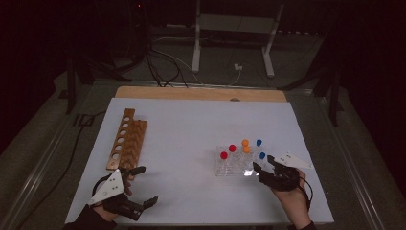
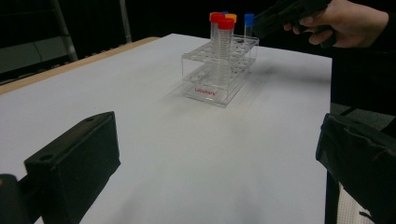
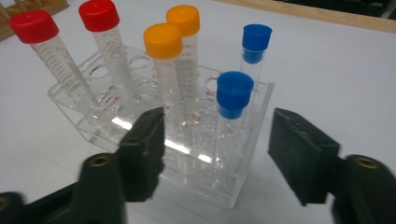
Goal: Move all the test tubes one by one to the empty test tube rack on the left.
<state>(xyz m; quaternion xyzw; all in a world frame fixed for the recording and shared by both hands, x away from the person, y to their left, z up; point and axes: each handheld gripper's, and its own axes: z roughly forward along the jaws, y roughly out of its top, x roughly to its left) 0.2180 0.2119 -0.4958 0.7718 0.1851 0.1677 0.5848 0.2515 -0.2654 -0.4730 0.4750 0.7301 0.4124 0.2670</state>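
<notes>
Right hand-held gripper [image 3: 215, 149] at the near corner of the clear rack [image 3: 88, 123], jaws straddling the nearer blue-capped tube [image 3: 232, 112] — pads not touching it yet, so not gripping. That tube upright in the rack's near row, second blue-capped tube [image 3: 255, 46] just behind it. Rack toward the right of the white table [image 1: 191, 143].

Left hand-held gripper [image 1: 136, 187] parked at the near left edge, jaws spread wide, nothing between them, just below the wooden rack [image 1: 127, 139].

For the grasp:
- centre the tube between the pads before closing; currently nearer the right of the gap than the left
- grip just under the cap, on the clear wall above the rack's top plate
- keep pads clear of the neighbouring orange-capped tubes [image 3: 163, 60] on the left
- pull straight up along the tube axis — tilting likely to bind it in the hole or drag the light rack along

Materials: rack is transparent hard plastic, two perforated tiers, glossy, red lettering on the side. Tubes are slim clear cylinders with printed graduations and ribbed screw caps — red [image 3: 33, 28], orange, blue. Smooth wall, probably slippery, so firm squeeze needed. Table surface matte white; wooden rack brown with a row of round holes.
</notes>
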